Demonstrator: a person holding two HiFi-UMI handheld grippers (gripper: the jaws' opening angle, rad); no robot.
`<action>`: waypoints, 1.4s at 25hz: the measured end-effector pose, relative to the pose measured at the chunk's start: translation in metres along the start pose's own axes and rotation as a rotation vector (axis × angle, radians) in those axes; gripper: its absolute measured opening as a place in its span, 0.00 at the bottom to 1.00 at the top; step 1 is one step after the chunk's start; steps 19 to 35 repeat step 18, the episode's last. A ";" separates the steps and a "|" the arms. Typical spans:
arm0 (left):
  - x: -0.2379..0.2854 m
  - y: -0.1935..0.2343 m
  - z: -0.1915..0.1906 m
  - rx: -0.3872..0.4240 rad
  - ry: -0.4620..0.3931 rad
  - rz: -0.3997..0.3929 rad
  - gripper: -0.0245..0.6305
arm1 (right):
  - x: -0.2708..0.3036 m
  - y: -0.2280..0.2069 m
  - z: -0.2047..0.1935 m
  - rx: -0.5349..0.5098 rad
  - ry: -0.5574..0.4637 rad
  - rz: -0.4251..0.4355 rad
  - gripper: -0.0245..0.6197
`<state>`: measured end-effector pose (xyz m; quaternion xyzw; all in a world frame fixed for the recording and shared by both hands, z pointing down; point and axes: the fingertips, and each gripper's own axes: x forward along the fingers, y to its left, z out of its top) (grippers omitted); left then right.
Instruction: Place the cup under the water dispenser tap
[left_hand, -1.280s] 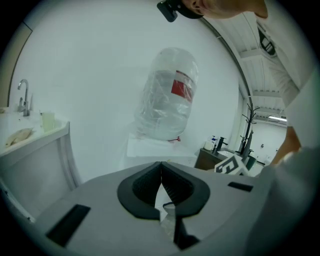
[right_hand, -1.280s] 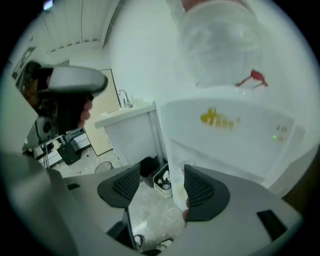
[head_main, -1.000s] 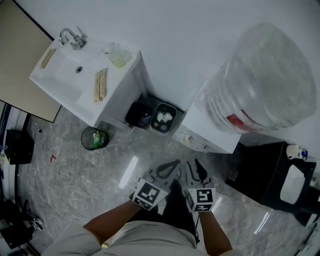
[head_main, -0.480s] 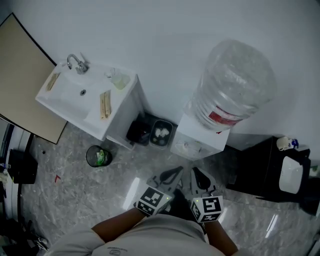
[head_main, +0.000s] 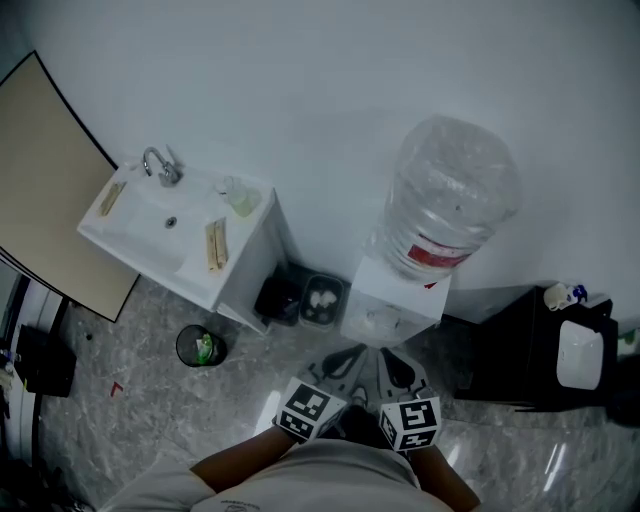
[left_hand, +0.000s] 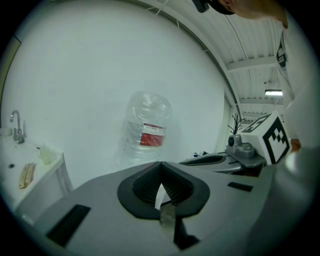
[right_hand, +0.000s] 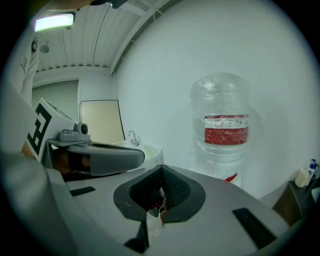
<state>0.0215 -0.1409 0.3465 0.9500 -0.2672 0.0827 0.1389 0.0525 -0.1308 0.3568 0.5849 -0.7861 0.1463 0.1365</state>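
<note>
A clear plastic cup stands on the right end of the white sink counter, far from both grippers; the left gripper view shows the cup too. The water dispenser is a white box with a large clear bottle bearing a red label. My left gripper and right gripper hover side by side in front of the dispenser. The left one is shut and empty. The right one is closing its last bit, tips meeting on nothing.
Two dark bins sit between the sink and the dispenser. A round bin with green rubbish stands on the marble floor. A black cabinet with a white item is at right. A beige panel leans at left.
Both grippers have risen and sit closer together. The right jaws have come together. The head camera has lifted, so sink and dispenser look smaller and farther.
</note>
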 end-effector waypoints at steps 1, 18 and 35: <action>-0.001 0.001 0.000 0.002 -0.003 0.002 0.04 | 0.001 0.001 0.002 -0.005 -0.003 0.000 0.06; -0.011 0.015 0.004 0.023 -0.013 0.019 0.04 | 0.015 0.014 0.006 -0.028 0.001 0.011 0.06; -0.011 0.015 0.004 0.023 -0.013 0.019 0.04 | 0.015 0.014 0.006 -0.028 0.001 0.011 0.06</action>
